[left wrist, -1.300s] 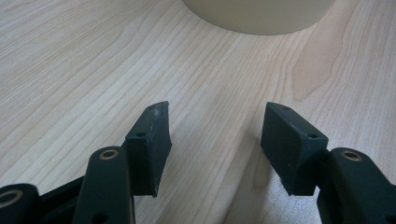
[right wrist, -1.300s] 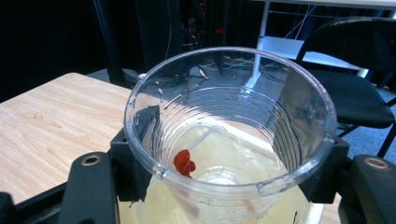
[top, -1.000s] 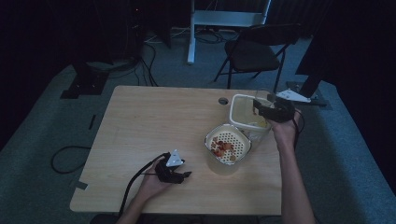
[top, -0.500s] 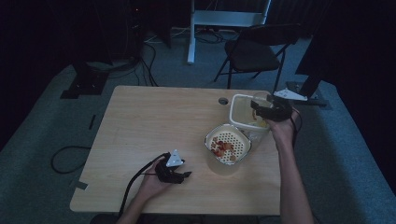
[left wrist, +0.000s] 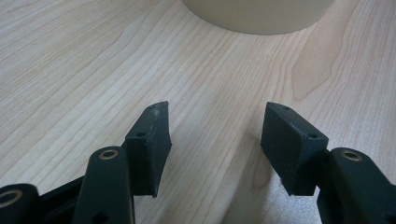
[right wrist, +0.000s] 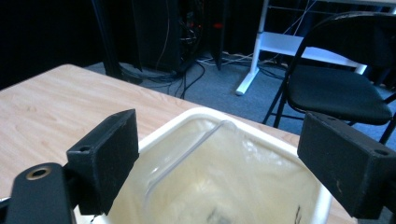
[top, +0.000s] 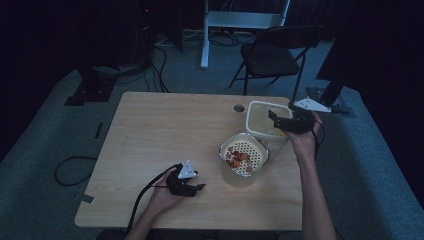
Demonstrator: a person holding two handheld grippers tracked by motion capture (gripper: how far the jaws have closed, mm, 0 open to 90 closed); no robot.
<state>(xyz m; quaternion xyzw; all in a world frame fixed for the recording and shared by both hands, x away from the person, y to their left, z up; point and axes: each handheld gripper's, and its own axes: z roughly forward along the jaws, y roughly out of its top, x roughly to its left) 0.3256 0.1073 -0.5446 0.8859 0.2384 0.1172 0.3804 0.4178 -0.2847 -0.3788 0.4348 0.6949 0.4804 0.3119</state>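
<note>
Hovering over the cream tub (right wrist: 224,182), right gripper (right wrist: 219,154) has just been opening—empty—tub's base cut off.

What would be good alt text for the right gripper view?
The right gripper hovers with its black jaws open over a cream square tub with a clear plastic liner, nothing held between them. The tub sits on a light wooden table, with a black folding chair on grey carpet beyond.
</note>
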